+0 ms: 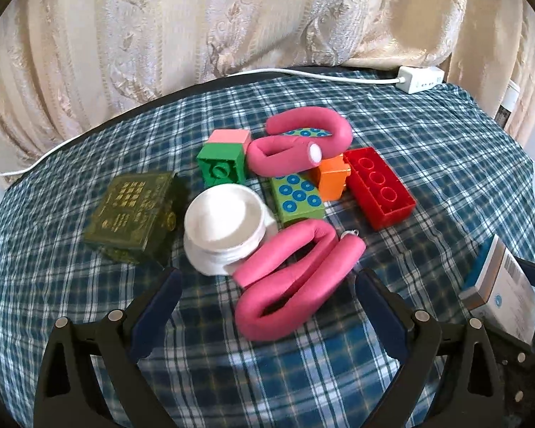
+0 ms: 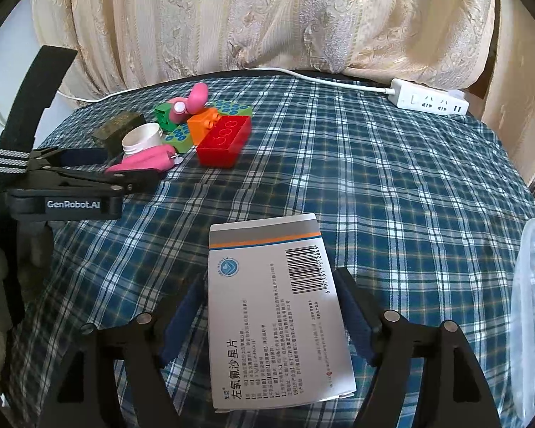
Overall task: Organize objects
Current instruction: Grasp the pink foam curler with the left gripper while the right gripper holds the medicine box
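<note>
My left gripper (image 1: 267, 278) is open wide, its fingers on either side of a folded pink foam roller (image 1: 289, 278) without touching it. Behind that roller are a white jar (image 1: 224, 217), a dark green box (image 1: 132, 210), a second pink roller (image 1: 303, 135), and green (image 1: 221, 164), dotted green (image 1: 296, 196), orange (image 1: 330, 178) and red (image 1: 378, 189) blocks. My right gripper (image 2: 269, 281) is open around a white medicine box (image 2: 274, 303) that lies on the plaid cloth, with narrow gaps beside its pads.
A white power strip (image 2: 428, 101) and its cable lie along the far edge of the plaid-covered round table (image 2: 374, 185). A clear plastic container (image 2: 531, 321) stands at the right edge. Cream curtains (image 1: 232, 18) hang close behind. The left gripper's body fills the left of the right wrist view.
</note>
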A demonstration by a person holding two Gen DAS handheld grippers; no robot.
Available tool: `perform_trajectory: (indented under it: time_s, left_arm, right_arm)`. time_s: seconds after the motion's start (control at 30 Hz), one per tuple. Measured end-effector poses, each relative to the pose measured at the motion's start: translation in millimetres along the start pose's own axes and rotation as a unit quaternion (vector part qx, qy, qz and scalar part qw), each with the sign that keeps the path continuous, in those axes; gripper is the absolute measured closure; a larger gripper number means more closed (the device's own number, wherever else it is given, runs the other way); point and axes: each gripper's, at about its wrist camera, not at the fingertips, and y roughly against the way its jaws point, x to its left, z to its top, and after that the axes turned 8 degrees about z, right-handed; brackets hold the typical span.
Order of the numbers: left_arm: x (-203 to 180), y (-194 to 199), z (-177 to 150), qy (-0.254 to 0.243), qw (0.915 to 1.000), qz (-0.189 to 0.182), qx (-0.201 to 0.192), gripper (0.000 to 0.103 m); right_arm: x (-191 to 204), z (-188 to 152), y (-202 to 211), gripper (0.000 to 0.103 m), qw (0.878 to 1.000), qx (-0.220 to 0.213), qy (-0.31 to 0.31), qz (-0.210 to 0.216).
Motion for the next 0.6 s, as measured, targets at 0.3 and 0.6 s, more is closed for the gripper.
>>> perform_trajectory:
  time_s: [0.3, 0.6]
  left_arm:
    - [-10, -9, 2, -0.002, 0.9990, -0.041, 0.018, 0.013]
    - [-31, 9, -7, -0.025, 0.9958, -0.085, 0.024, 0.025]
  right_arm:
    - [0, 0, 1, 0.025, 1.000, -0.001, -0.002, 0.003]
    - [-9, -3, 3, 0.025, 0.999, 0.000, -0.012, -0.030]
